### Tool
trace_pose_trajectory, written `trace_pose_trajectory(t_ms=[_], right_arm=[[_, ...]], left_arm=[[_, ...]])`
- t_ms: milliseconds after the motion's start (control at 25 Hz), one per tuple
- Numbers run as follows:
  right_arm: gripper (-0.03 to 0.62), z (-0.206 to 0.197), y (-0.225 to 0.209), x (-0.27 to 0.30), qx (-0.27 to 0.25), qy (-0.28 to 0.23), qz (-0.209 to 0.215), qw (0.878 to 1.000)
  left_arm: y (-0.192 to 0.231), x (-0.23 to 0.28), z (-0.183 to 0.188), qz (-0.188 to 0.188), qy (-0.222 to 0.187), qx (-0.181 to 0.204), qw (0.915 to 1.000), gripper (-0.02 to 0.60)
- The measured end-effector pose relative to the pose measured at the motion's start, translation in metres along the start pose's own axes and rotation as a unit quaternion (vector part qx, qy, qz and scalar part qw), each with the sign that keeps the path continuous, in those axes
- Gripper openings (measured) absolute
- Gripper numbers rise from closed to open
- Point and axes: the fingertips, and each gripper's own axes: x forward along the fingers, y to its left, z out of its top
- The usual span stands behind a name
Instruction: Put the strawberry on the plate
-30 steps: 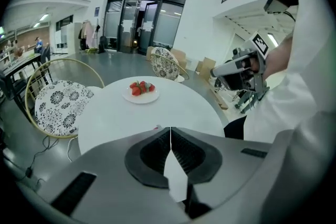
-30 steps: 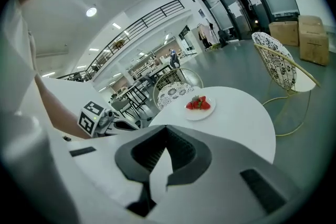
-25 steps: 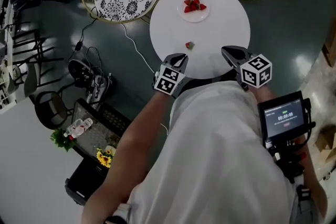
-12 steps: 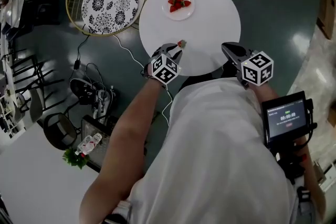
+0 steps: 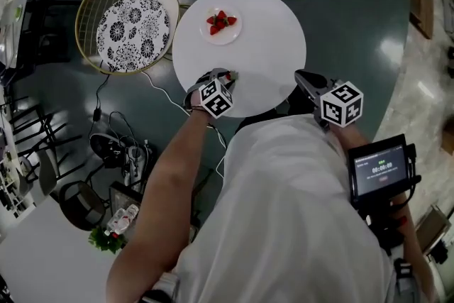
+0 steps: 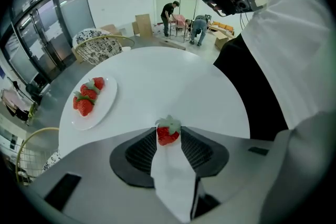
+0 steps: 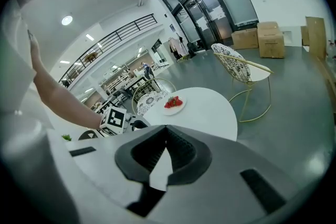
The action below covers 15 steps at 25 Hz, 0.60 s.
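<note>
Dark green floor [image 5: 355,18] lies all round the round white worktop [image 5: 273,46] I'm working over. On my left gripper [image 5: 227,76] the fingers [image 6: 140,150] stand spread and have just been opening. The strawberry [image 6: 167,132] sits right between their tips, resting on the worktop with its green leaves pointing away from the gripper's camera. I see neither pad pressing on it, so I count it released rather than grasped. That strawberry is well apart from the plate [image 6: 102,107], on the plate's near side, close to the worktop edge nearest the body. My right gripper [image 7: 166,128] has its fingers clenched tip to tip with nothing in them. It hangs near the worktop's rim, farther from the plate than the left gripper and to the plate's right in the head view. The plate itself is white and carries three other strawberries [image 5: 220,20] bunched at its middle. To the plate's left in the head view, a gold wire chair [image 5: 133,28] with a black-and-white patterned seat stands just beside the worktop.
</note>
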Motion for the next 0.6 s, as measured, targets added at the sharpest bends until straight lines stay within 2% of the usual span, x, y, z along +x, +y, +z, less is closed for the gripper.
trace_pose_trajectory(t_ms=[120,280,480,600], right_arm=[[0.008,-0.01,-0.001,0.014,0.008,-0.008,-0.006,1.0],[0.008,0.0,0.009,0.026,0.015,0.0,0.009,1.0],[0.008,0.016,0.003,0.021,0.002,0.02,0.018,1.0],[0.008,0.03,0.001,0.026,-0.004,0.02,0.024,1.0]], left_arm=[[-0.001,0.01,-0.016,-0.001,0.0,-0.003,1.0,0.126],[0.0,-0.001,-0.028,-0.006,0.004,-0.045,0.999,0.126],[0.004,-0.023,0.003,0.006,-0.029,-0.093,0.9952,0.126],[0.015,-0.033,0.026,0.019,-0.067,-0.131,0.9889,0.126]])
